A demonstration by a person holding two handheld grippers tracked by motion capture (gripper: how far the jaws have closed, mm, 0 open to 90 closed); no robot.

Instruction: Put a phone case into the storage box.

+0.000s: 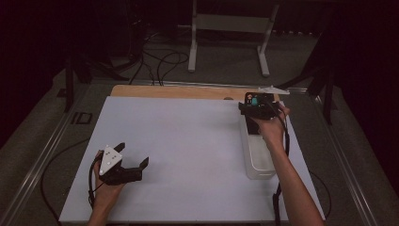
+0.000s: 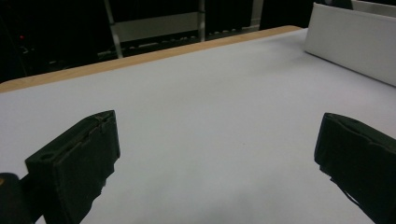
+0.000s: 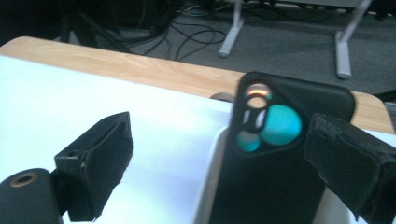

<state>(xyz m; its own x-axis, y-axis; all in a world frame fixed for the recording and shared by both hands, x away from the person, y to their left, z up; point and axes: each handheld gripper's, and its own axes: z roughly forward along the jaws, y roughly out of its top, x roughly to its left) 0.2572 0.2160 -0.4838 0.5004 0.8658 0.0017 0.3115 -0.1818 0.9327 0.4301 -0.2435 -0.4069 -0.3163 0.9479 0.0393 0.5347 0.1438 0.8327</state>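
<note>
A phone in a black case with teal circles on its back stands upright at the far end of a clear plastic bin. My right gripper is open around the phone; the right jaw is at the phone's edge and the left jaw stands well off it. In the high view the right gripper sits over the bin's far end at the table's back right, with the phone just past it. My left gripper rests open on the white mat at the front left, nothing between its jaws.
The white mat covers the table, with a wooden edge along the back. The bin's white wall lies far right of the left gripper. A white metal stand and cables are on the floor beyond.
</note>
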